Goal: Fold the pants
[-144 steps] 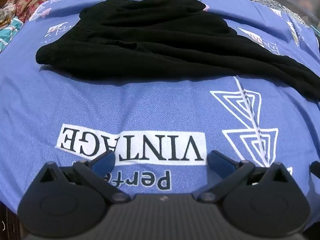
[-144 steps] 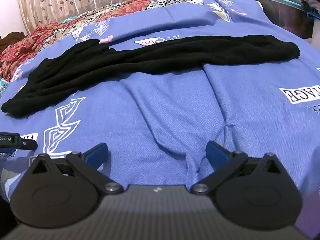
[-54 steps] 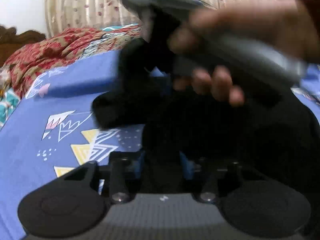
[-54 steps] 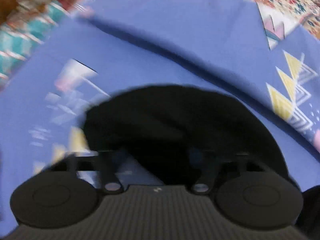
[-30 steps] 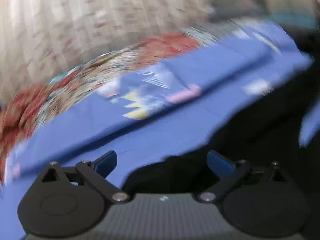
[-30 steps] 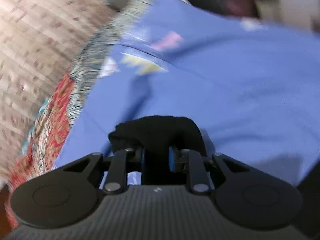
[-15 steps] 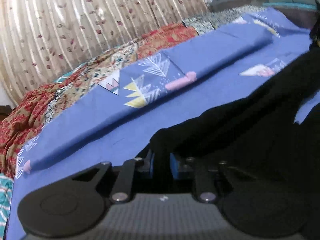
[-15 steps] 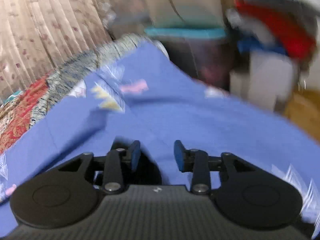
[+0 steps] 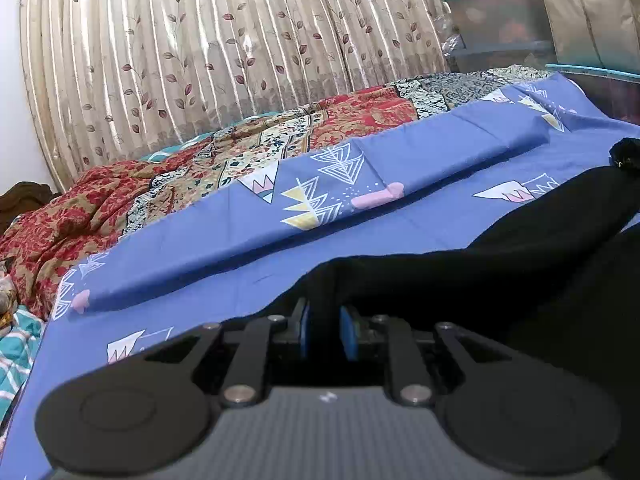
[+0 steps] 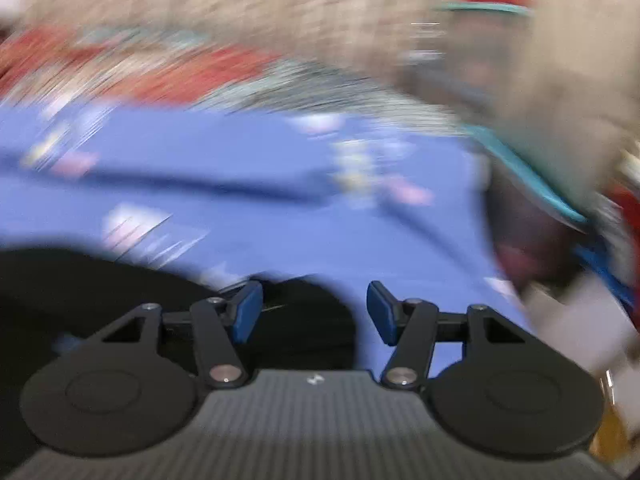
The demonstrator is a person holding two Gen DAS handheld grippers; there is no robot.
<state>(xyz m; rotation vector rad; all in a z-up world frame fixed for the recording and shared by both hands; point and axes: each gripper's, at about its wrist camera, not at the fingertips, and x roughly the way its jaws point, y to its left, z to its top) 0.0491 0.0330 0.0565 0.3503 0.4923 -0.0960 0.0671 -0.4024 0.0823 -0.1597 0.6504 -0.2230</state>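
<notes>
Left gripper (image 9: pixel 323 330) first, and it's clamped: blue pads squeezed tight on a pinch of the black pants (image 9: pixel 500 276). A second back those jaws stood wide with the cloth only lying between them; now they've snapped in and the fabric stands up out of the grip. From the pinch the pants run off toward three o'clock as a taut ridge, raised off the blue bedsheet (image 9: pixel 360 240), with their far end near the frame's edge at about two o'clock. Beyond the sheet at eleven o'clock lies the red patterned bedspread (image 9: pixel 100 208), and at twelve hangs the leaf-print curtain (image 9: pixel 200 60).

Over to the right wrist view, badly smeared by motion. Right gripper (image 10: pixel 315 312) has just been opening: a second ago it was nipping a black fold, and now the jaws stand roughly half apart with nothing pressed between the pads. The pants (image 10: pixel 120 300) sit low at eight o'clock, running under the left finger (image 10: pixel 248 312) and partway into the gap; the right finger has only blue sheet behind it.

So I read it as a handover: right has let go, left has taken a fresh hold, likely to carry that part across for the next fold.
</notes>
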